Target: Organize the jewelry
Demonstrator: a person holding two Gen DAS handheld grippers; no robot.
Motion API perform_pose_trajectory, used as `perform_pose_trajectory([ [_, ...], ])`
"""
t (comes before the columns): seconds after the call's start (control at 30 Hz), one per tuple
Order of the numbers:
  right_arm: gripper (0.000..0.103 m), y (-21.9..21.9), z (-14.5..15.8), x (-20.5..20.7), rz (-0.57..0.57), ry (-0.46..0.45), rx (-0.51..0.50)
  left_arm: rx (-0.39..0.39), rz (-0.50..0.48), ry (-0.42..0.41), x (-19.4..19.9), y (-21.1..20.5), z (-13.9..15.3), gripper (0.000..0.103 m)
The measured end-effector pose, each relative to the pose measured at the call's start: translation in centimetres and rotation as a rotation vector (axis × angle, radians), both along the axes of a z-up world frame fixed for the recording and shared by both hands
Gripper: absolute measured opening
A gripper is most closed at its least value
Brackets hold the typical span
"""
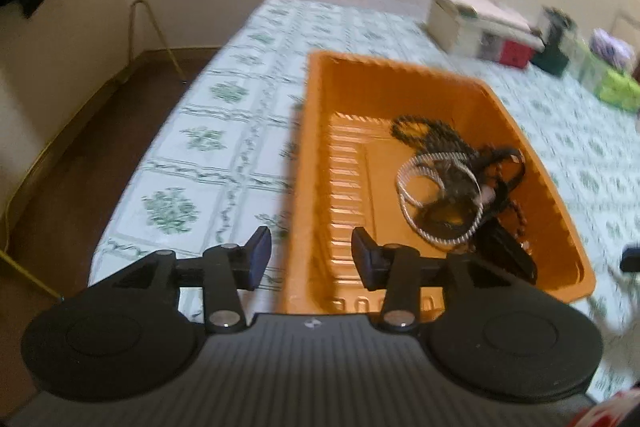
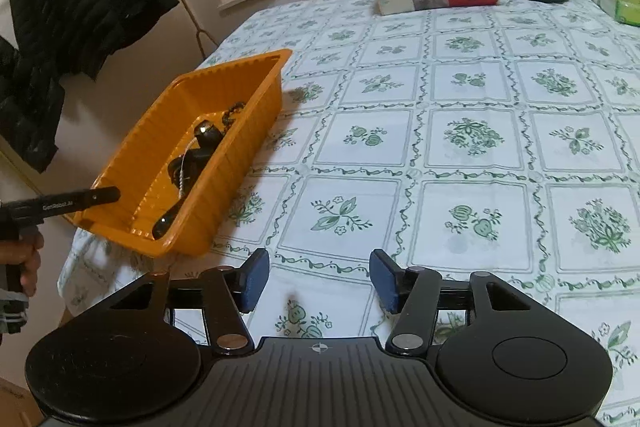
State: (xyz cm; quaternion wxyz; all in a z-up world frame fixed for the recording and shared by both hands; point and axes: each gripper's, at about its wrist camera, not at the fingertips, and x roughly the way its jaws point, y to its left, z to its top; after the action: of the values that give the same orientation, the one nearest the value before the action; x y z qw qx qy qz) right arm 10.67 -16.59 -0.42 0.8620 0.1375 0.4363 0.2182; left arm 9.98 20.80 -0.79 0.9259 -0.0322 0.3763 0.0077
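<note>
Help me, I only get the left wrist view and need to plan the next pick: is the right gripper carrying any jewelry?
Observer: No. The right gripper is open and empty, above the tablecloth to the right of the orange tray.
Operator: Any jewelry left out on the cloth there?
Observer: None that the right wrist view shows; the jewelry lies inside the tray.
Operator: How does my left gripper sit from that side?
Observer: The left gripper has one finger reaching over the tray's near corner rim, clear of the jewelry.
</note>
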Motion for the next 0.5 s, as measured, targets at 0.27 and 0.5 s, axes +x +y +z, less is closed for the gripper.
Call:
perform_pose_trajectory([
  [0.27,0.067,-1.2,0.9,-1.6,-0.055,0.008,0.02,-0.05,0.106,-0.136,-3.7,0.1,3.1,0.092],
  [0.5,0.071,-1.2,2.0,-3.3,-0.086,0.015,-0.059,-0.015,0.032,-0.114,-6.1,-4.3,3.1,0.103],
])
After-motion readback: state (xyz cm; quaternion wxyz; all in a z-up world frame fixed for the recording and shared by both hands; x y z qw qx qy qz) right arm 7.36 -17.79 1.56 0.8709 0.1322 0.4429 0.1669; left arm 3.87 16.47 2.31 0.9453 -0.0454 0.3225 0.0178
